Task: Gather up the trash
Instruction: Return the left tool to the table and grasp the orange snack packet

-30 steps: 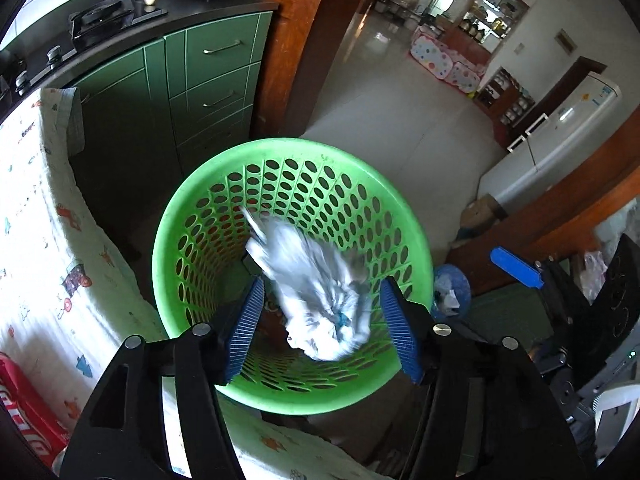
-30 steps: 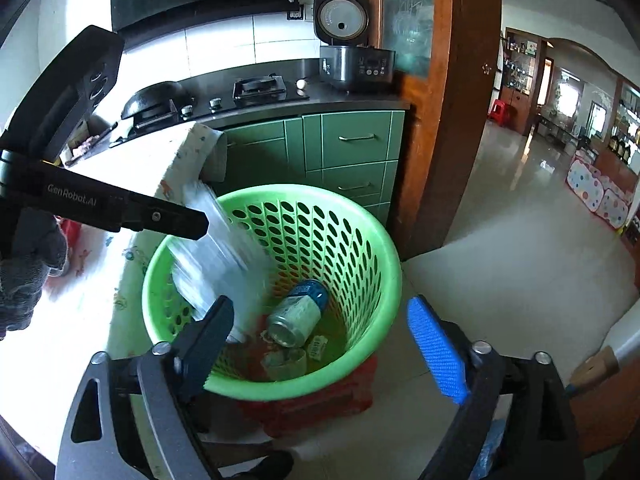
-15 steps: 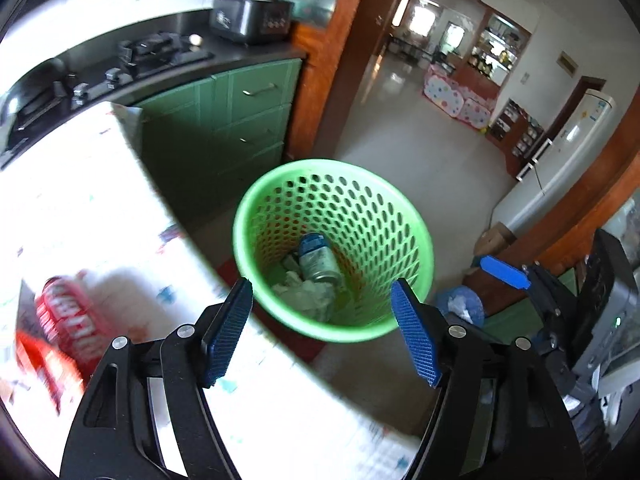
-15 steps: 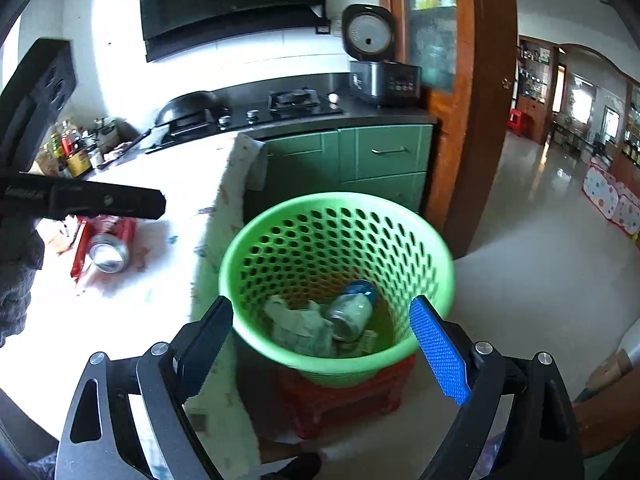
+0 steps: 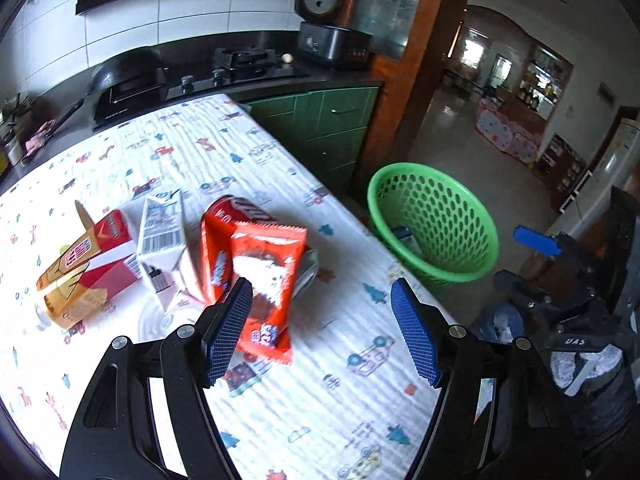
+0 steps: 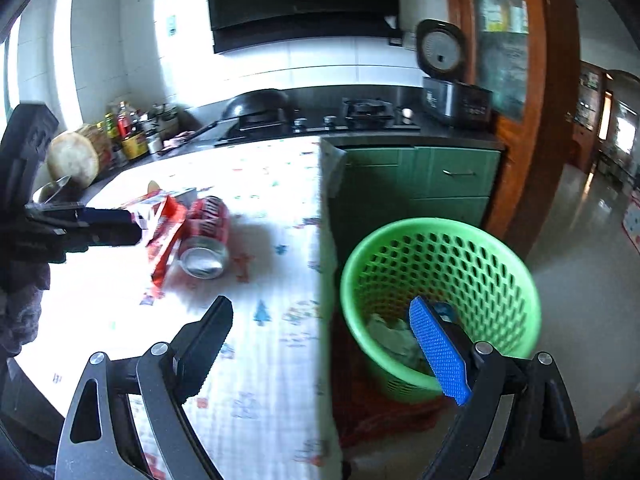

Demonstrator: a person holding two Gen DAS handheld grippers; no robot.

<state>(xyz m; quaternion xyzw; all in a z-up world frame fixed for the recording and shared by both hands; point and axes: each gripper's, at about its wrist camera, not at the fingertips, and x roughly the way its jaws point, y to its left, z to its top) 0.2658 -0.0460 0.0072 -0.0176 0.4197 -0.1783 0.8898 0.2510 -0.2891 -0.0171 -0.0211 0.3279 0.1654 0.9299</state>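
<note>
Left hand-held gripper (image 5: pixel 320 332) spread wide over the desk (image 5: pixel 280 420), nothing between its pads after just opening further, red wrapper (image 5: pixel 264 276) right ahead of its left finger. Lying left to right on the cloth: yellow box (image 5: pixel 68 276), red carton (image 5: pixel 112 256), white carton (image 5: pixel 162 236), wrapper, red can (image 6: pixel 206 236), then off the edge on the floor the green basket (image 5: pixel 460 264) with crumpled paper (image 6: pixel 394 338) inside. Right hand-held gripper (image 6: pixel 320 344) also released and empty, straddling desk edge and basket.

Rice cooker (image 5: pixel 328 36) beside gas stove (image 5: pixel 244 62) on dark counter, green cabinets (image 6: pixel 440 184) beneath
</note>
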